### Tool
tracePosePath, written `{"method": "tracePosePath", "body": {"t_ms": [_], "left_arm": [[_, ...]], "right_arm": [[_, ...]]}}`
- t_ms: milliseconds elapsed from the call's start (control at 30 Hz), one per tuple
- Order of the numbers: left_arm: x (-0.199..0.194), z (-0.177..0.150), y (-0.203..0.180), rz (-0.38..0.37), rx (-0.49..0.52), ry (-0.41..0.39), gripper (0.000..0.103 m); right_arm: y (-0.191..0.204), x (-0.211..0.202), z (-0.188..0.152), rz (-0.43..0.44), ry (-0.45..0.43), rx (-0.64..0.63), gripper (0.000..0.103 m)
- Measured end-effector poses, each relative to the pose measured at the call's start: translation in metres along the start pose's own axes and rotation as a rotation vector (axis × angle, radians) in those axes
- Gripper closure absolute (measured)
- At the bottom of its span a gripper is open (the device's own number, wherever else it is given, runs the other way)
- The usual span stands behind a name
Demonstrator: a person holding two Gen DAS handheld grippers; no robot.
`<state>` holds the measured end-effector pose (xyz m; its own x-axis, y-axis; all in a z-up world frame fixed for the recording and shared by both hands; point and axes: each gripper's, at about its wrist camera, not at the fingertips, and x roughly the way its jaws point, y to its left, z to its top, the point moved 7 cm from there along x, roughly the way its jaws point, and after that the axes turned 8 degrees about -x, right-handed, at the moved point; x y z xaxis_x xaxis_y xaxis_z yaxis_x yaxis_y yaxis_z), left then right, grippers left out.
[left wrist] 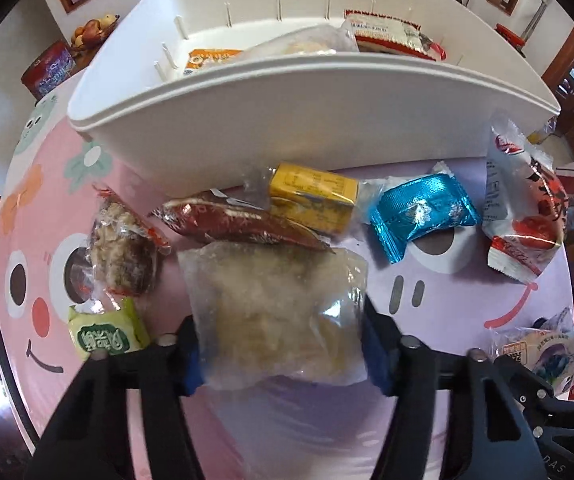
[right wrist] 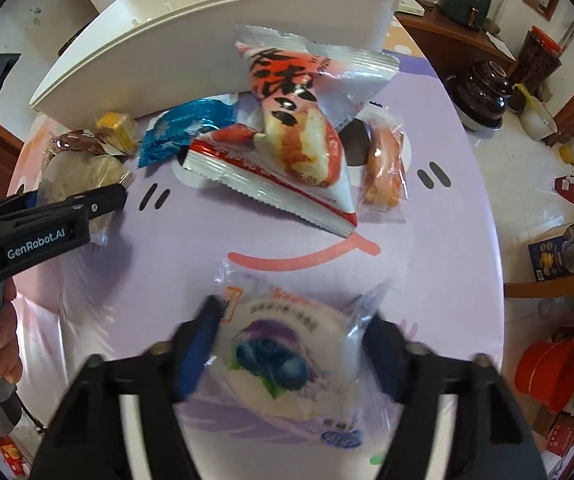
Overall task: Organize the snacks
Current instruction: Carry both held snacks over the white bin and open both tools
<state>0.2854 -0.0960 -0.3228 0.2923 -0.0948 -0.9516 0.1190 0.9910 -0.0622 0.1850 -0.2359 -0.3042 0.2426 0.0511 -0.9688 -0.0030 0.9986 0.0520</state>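
Observation:
My left gripper (left wrist: 283, 348) is shut on a clear bag of pale crumbly snack (left wrist: 275, 304) lying on the table. My right gripper (right wrist: 291, 348) is shut on a blueberry cake packet (right wrist: 287, 356), its fingers on both sides. A white bin (left wrist: 247, 112) stands behind the snacks and holds several packets, among them a red and white one (left wrist: 391, 34). In front of it lie a yellow box (left wrist: 313, 194), a dark red packet (left wrist: 239, 220), a blue foil packet (left wrist: 423, 210), a red and white bread packet (right wrist: 299, 140) and an orange pastry (right wrist: 385, 166).
A nut bar packet (left wrist: 123, 248) and a green packet (left wrist: 105, 334) lie at the left on the pink cartoon tablecloth (left wrist: 47, 216). The table edge curves at the right (right wrist: 487, 240). A red bucket (right wrist: 551, 372) and pots stand on the floor beyond.

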Motion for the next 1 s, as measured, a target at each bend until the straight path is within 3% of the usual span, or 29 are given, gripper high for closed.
{"method": "tracePosePath", "body": {"t_ms": [67,167,600,1000], "left_arm": [[-0.003,-0.002,0.002,0.003,-0.002,-0.009,0.05],[-0.01,-0.006,0.006,-0.002,-0.016,-0.008,0.053],[-0.081,-0.033,0.009,-0.049,-0.066,-0.064,0.055],[-0.169,0.001,0.021,-0.062,-0.096,-0.181,0.055]], "right_arm": [[0.002,-0.003,0.001,0.023,-0.007,0.014,0.052],[0.006,-0.008,0.004,0.024,-0.007,0.004,0.055],[0.051,-0.052,-0.001,0.036,-0.063,-0.085,0.056],[0.07,-0.121,0.041,0.073,-0.204,-0.117,0.056]]}}
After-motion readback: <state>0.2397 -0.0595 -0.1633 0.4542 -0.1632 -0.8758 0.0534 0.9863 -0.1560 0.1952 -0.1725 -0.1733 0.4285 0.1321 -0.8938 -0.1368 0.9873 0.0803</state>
